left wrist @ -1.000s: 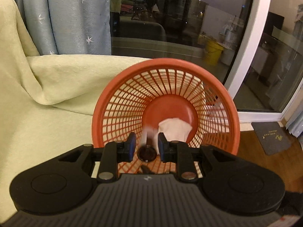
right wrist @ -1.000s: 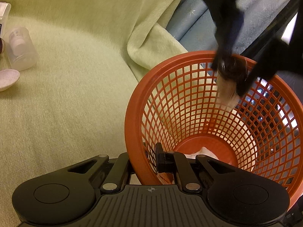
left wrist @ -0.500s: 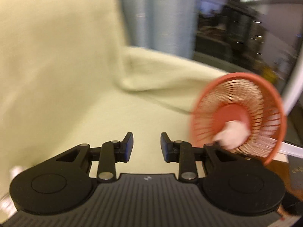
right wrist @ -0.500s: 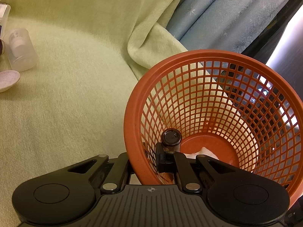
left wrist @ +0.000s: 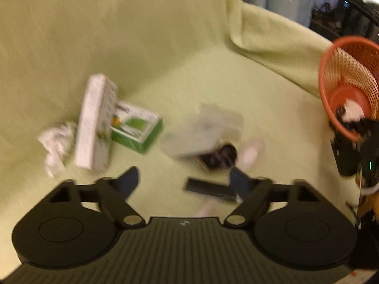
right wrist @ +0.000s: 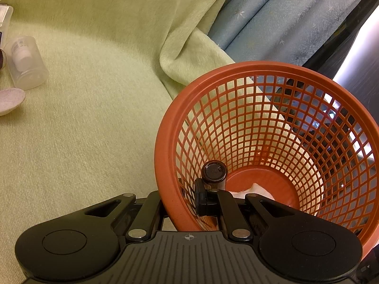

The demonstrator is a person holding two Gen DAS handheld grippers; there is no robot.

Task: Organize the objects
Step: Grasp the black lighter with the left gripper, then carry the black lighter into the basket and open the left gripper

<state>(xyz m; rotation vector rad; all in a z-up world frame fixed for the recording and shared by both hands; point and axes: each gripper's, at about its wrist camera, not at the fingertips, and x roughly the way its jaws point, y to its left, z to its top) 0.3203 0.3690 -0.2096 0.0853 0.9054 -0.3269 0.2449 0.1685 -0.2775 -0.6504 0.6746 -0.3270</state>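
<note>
Since the earlier frame, the left gripper [left wrist: 184,177] had swung away from the orange basket [left wrist: 323,80] to the clutter on the green-covered sofa [left wrist: 165,47], its jaws opening with nothing between them. Beyond its fingers lay a black comb [left wrist: 208,189], boxes [left wrist: 135,127] and crumpled tissue [left wrist: 56,139]. Right gripper [right wrist: 189,201] was clamped shut on the basket's rim; a dark bottle [right wrist: 214,171] lay inside the basket.

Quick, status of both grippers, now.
Left gripper: jaws opening, nothing between them.
Right gripper: shut on the orange basket rim.
</note>
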